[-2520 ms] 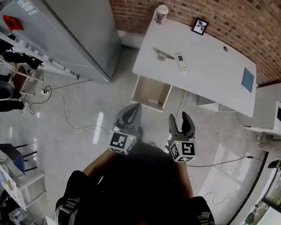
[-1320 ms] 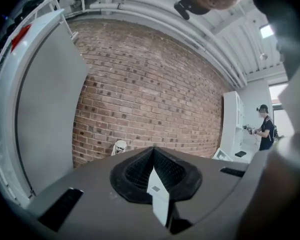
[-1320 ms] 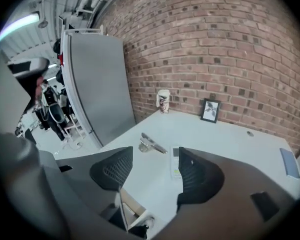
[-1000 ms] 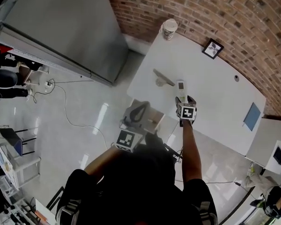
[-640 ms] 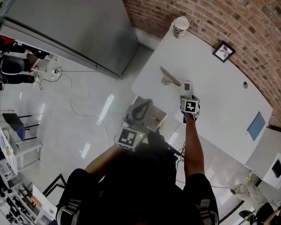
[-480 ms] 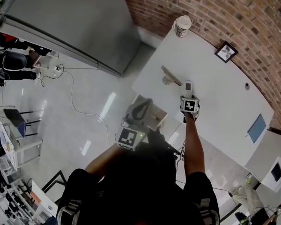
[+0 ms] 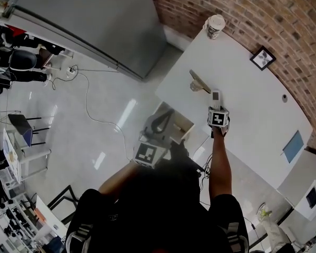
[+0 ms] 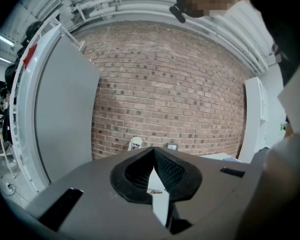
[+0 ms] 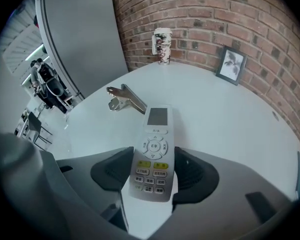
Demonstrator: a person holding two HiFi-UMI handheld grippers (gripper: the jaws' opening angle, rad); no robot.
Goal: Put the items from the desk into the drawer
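Observation:
A white remote control [image 9: 154, 149] with a small screen lies on the white desk [image 7: 253, 109]. My right gripper [image 9: 152, 171] points steeply down over it. Its jaws have just been closing with the remote's lower half between them, and the pads now touch both long edges. In the head view the right gripper [image 7: 216, 106] sits at the near end of the remote control [image 7: 215, 95]. My left gripper [image 7: 160, 121] hangs shut and empty over the open drawer [image 7: 183, 124]; in its own view the left gripper [image 8: 154, 156] shows the pads meeting.
A metal clip [image 7: 199, 81] lies just beyond the remote. A paper cup [image 7: 215, 26] and a picture frame [image 7: 263, 58] stand by the brick wall. A blue notebook [image 7: 293, 146] lies at the desk's right end. A grey cabinet [image 7: 95, 20] stands left.
My right arm reached out from near my body to the desk and sank onto the remote, jaws now around it. The left gripper came over the open drawer and has stayed there.

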